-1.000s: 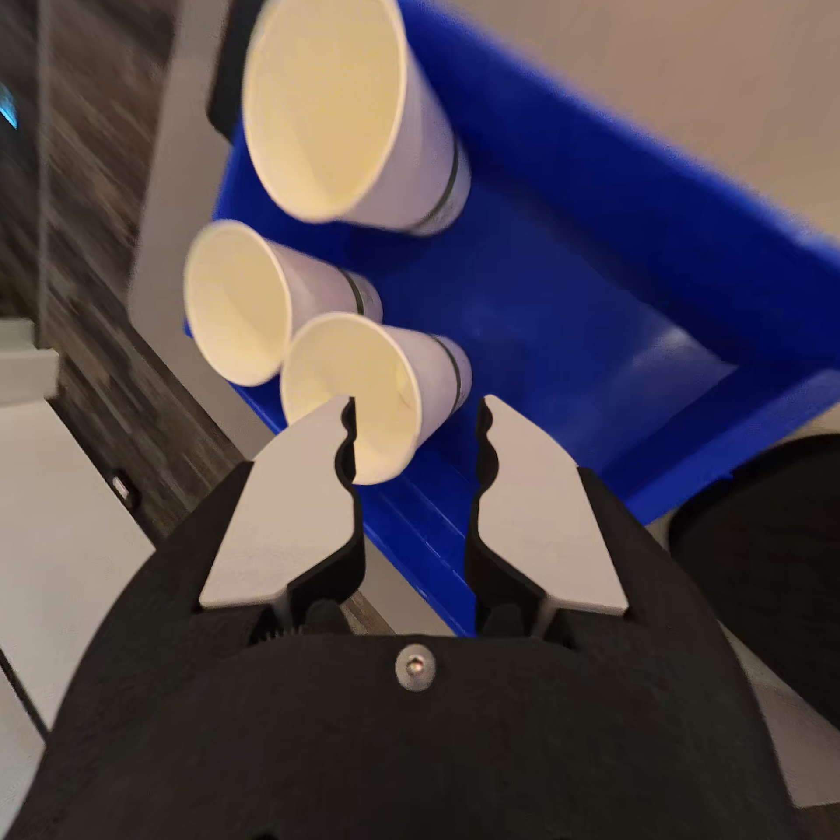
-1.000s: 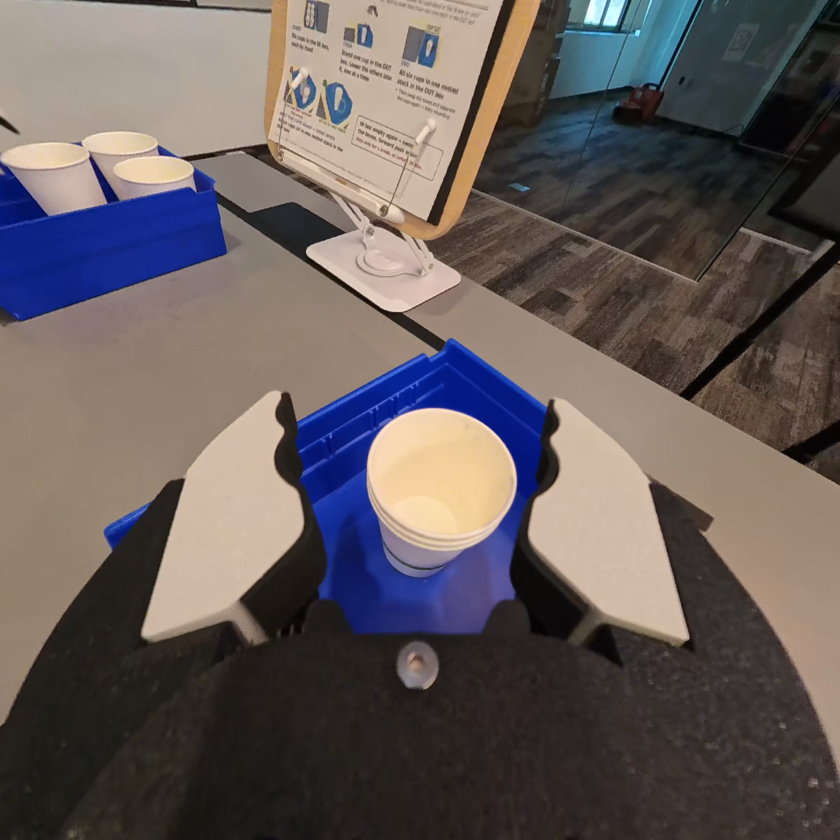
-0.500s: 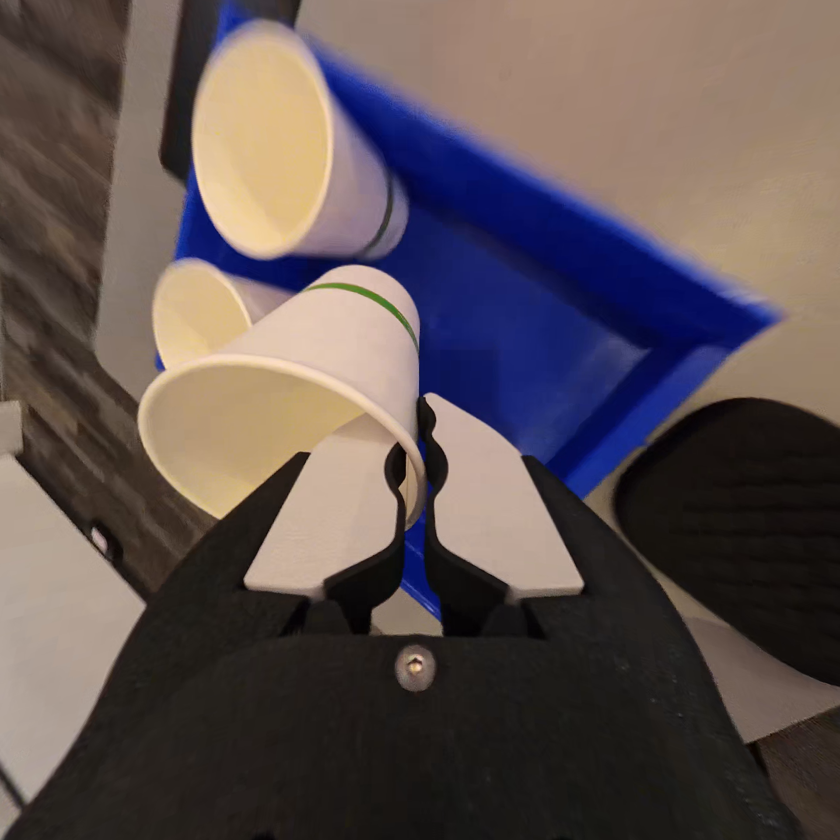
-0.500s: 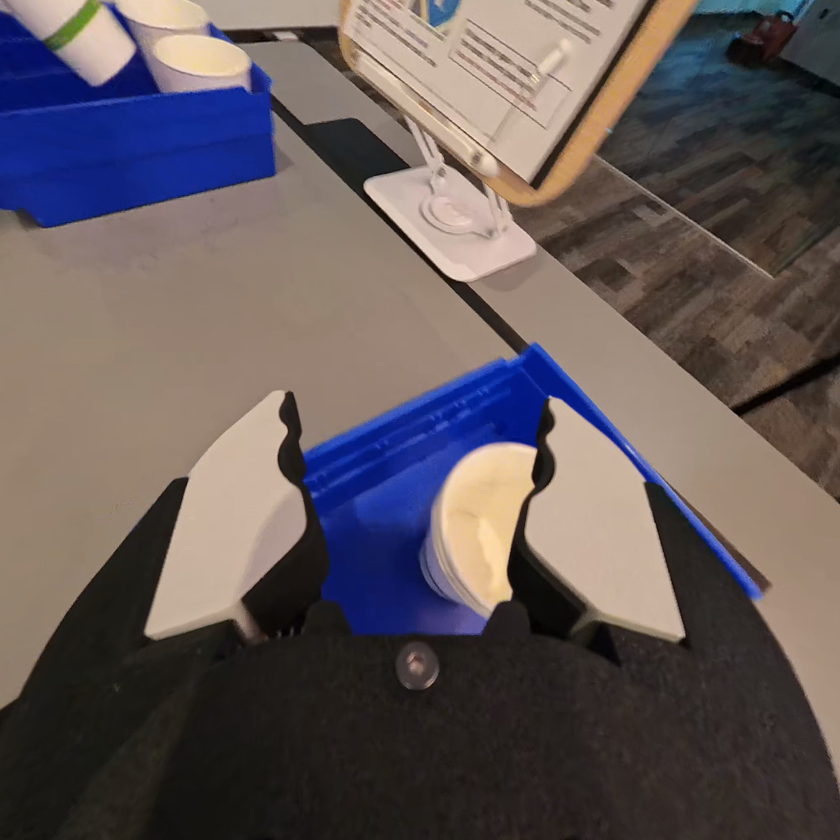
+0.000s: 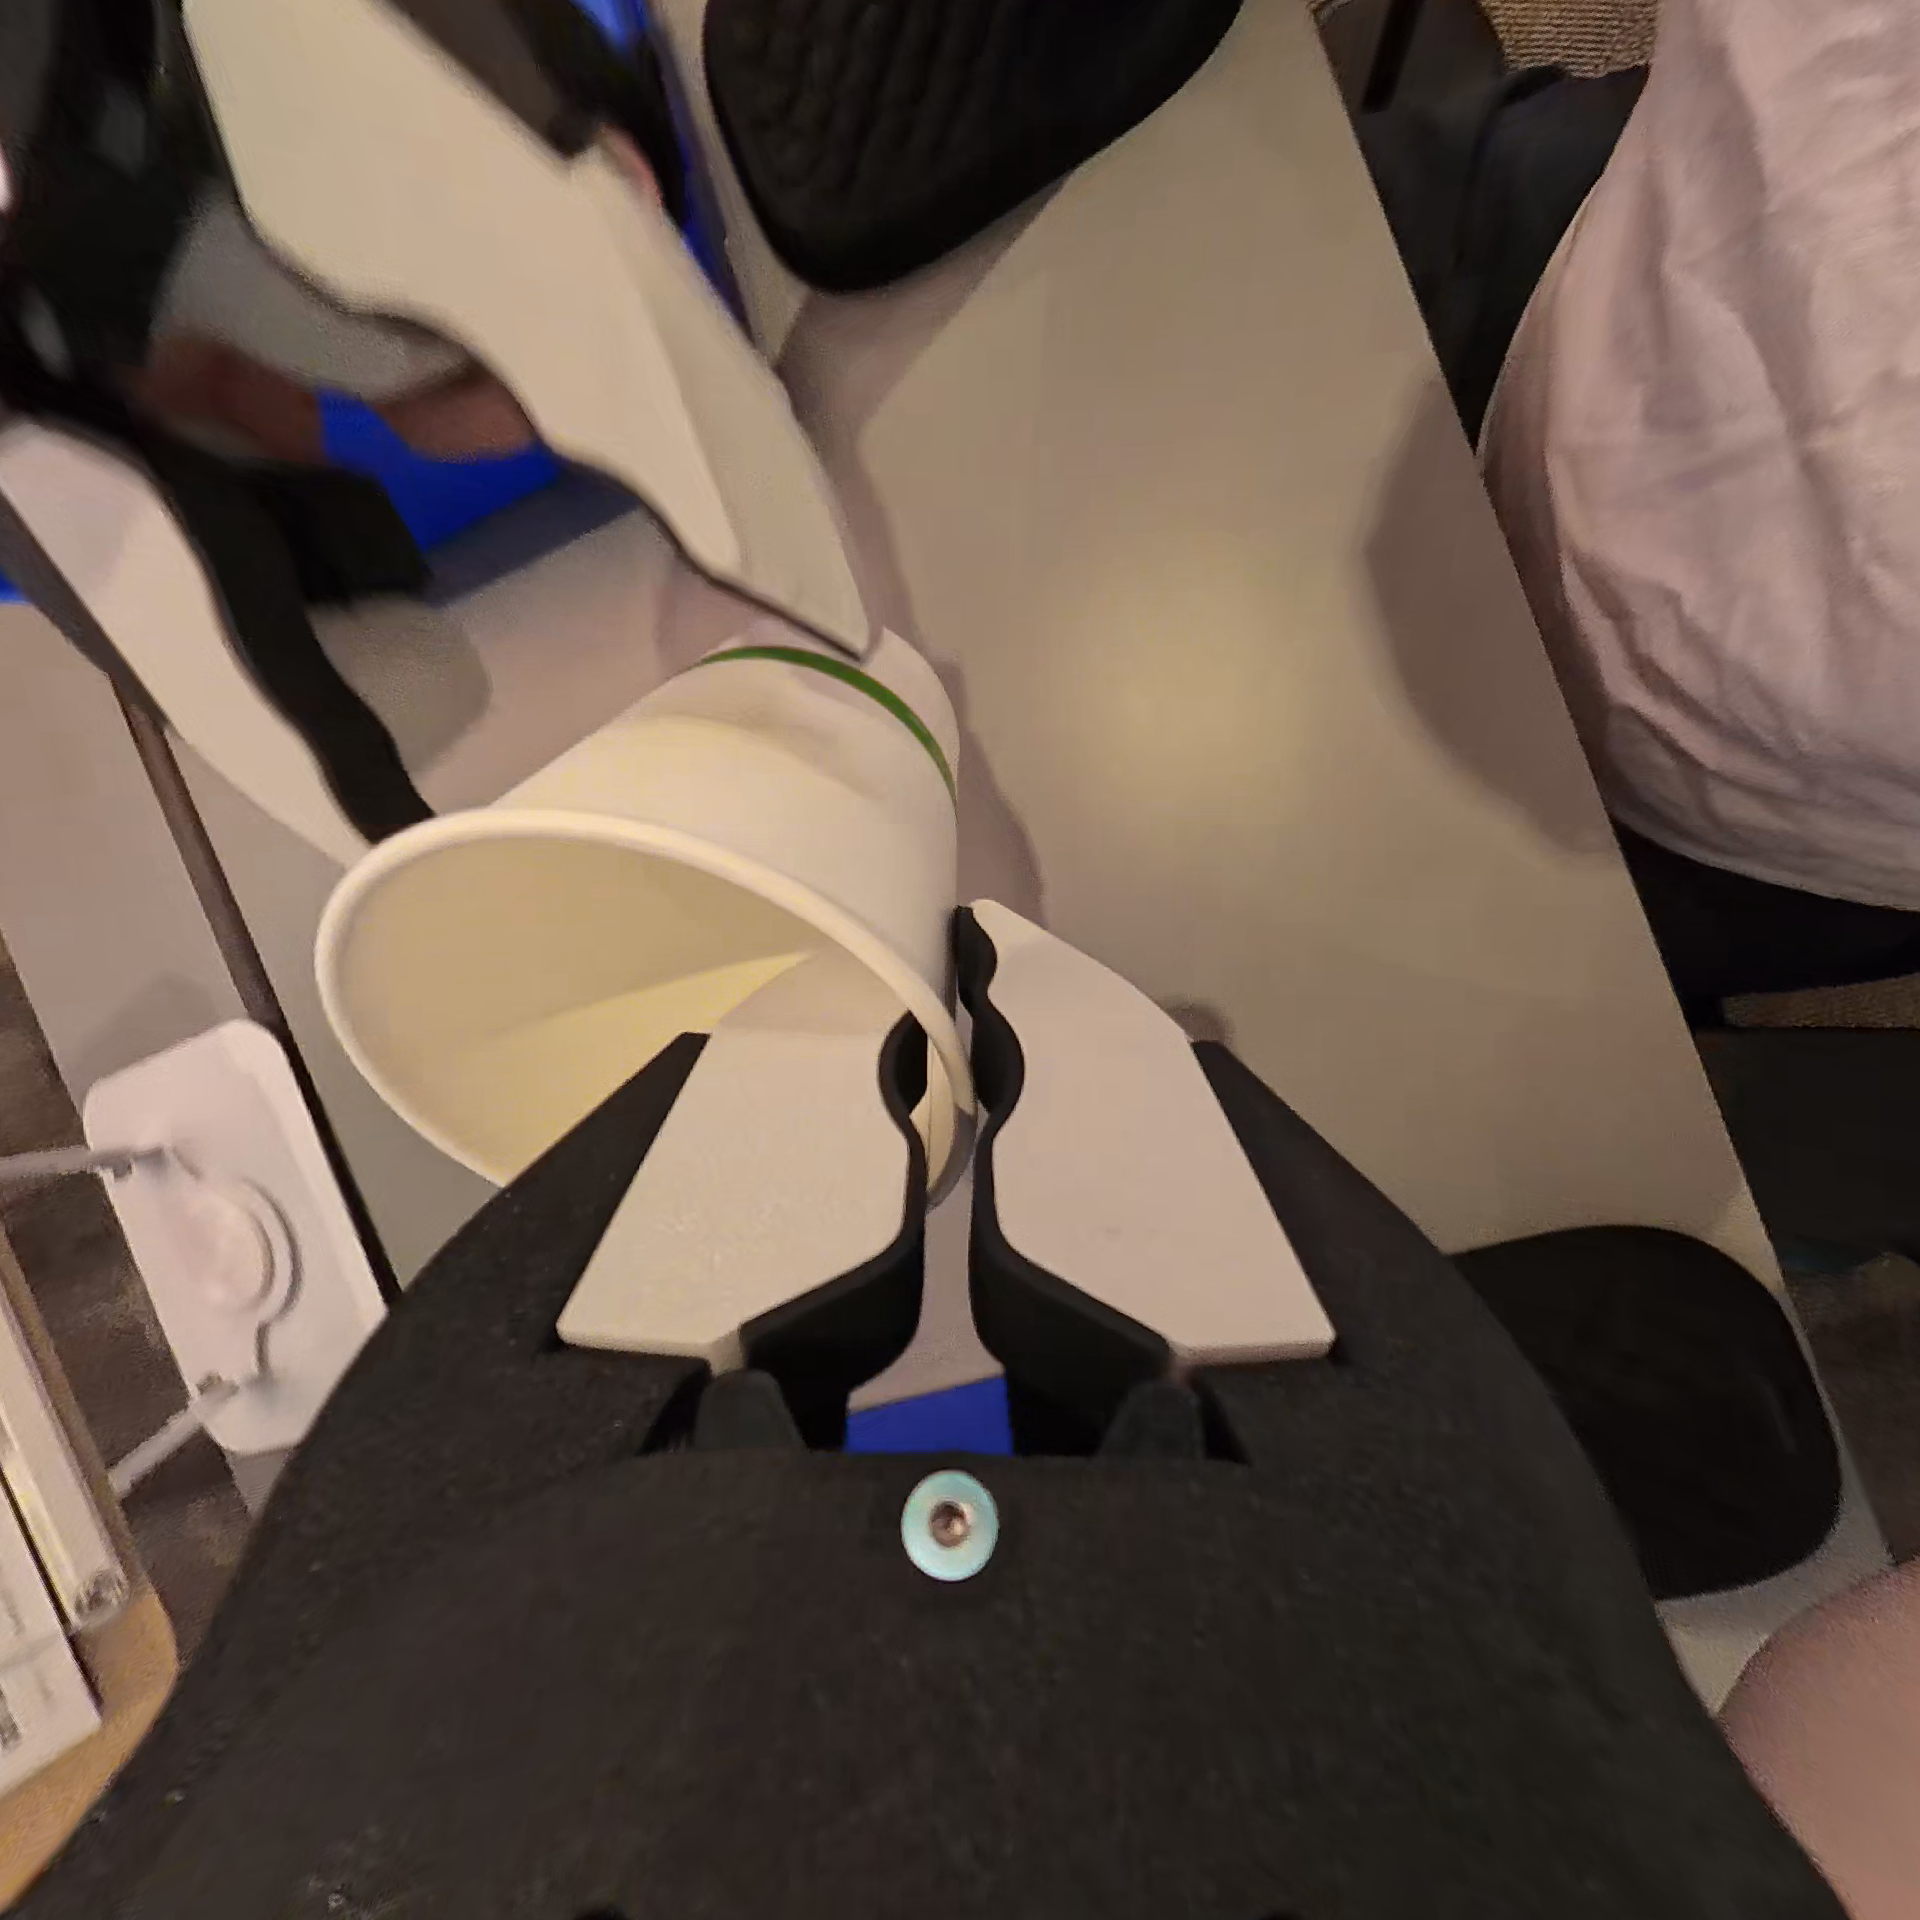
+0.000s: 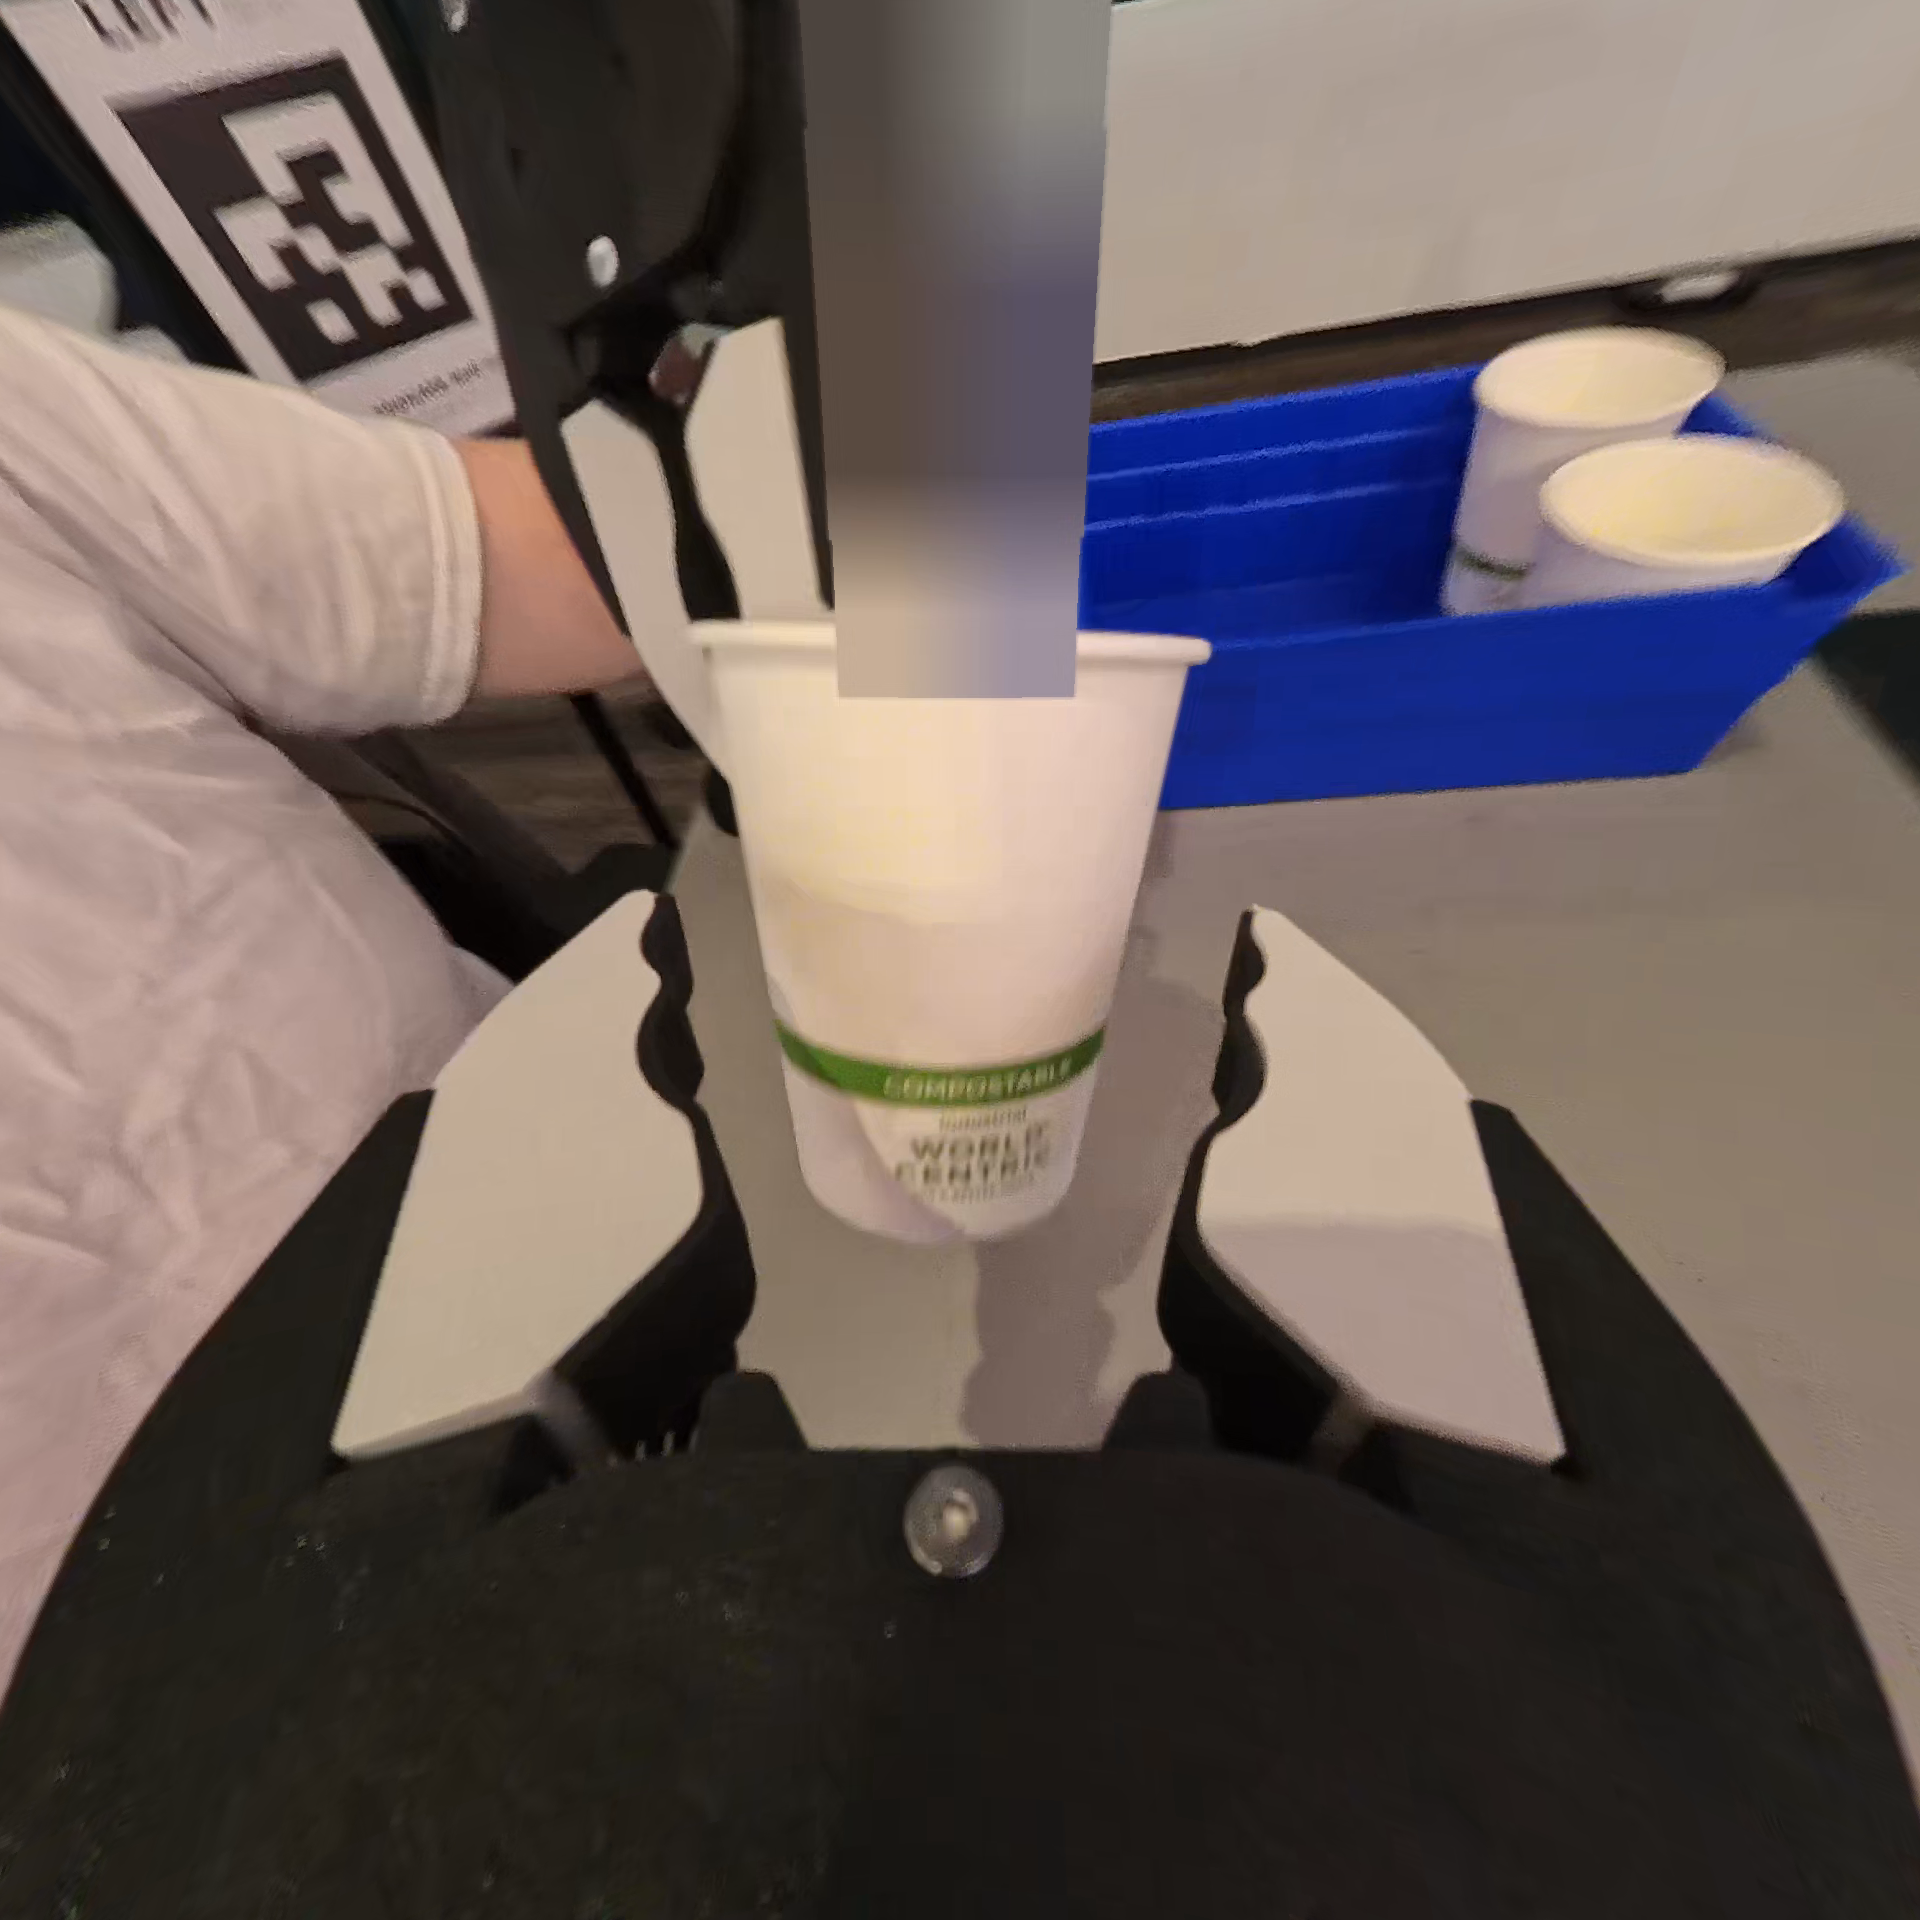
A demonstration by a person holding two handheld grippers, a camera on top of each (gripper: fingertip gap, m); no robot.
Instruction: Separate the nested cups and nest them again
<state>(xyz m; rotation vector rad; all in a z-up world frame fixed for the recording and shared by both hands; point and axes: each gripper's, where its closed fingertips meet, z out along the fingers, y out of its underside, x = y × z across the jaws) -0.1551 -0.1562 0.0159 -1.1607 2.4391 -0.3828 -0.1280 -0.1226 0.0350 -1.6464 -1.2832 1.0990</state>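
The left gripper (image 5: 961,1023) pinches the rim of a white cup (image 5: 665,914), one finger inside the mouth, one outside. The left wrist view shows only the cup's hollow and a green band. The right wrist view shows its whole side: it hangs upright above the grey table (image 6: 1507,997), between the tips of the right gripper (image 6: 951,1023), whose jaws gape wide, touching nothing. Behind, a blue bin (image 6: 1455,707) holds two more cups (image 6: 1621,488) (seen only here).
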